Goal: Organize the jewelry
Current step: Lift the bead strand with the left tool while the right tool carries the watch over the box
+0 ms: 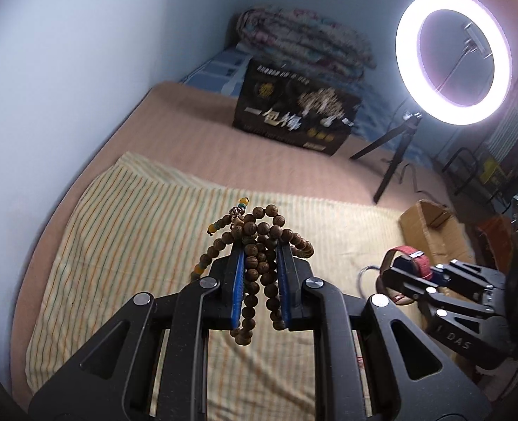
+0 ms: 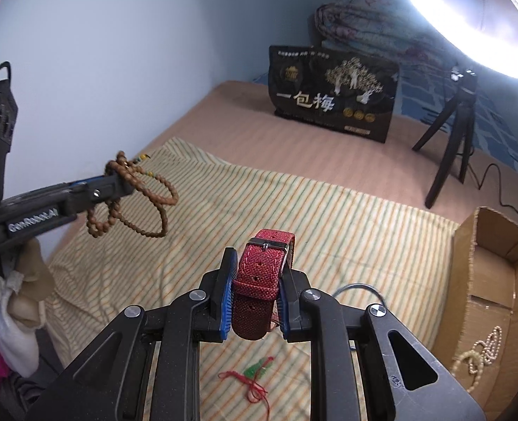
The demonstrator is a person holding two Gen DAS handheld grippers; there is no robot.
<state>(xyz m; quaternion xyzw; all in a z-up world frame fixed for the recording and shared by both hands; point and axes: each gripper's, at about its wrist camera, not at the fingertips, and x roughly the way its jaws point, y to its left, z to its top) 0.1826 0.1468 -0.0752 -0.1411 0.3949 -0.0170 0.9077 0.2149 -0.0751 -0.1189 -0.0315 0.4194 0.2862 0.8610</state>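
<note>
My left gripper [image 1: 260,245] is shut on a brown wooden bead necklace [image 1: 259,242] with a few yellow and green beads, held above the striped cloth [image 1: 125,245]; its loops hang down between the blue pads. From the right wrist view the left gripper [image 2: 118,180] shows at the left with the necklace [image 2: 136,196] dangling. My right gripper [image 2: 259,263] is shut on a red woven watch strap [image 2: 262,273] with a metal buckle, held above the cloth [image 2: 329,217]. The right gripper [image 1: 404,266] and strap [image 1: 416,258] also show at the right of the left wrist view.
An open cardboard box [image 2: 490,280] at the right holds a pale bead string [image 2: 483,354]. A red cord with a green pendant [image 2: 255,375] and a metal bangle [image 2: 360,289] lie on the cloth. A black snack bag [image 2: 332,94], ring light [image 1: 455,56] on a tripod [image 2: 451,133] and folded quilt [image 1: 304,38] stand behind.
</note>
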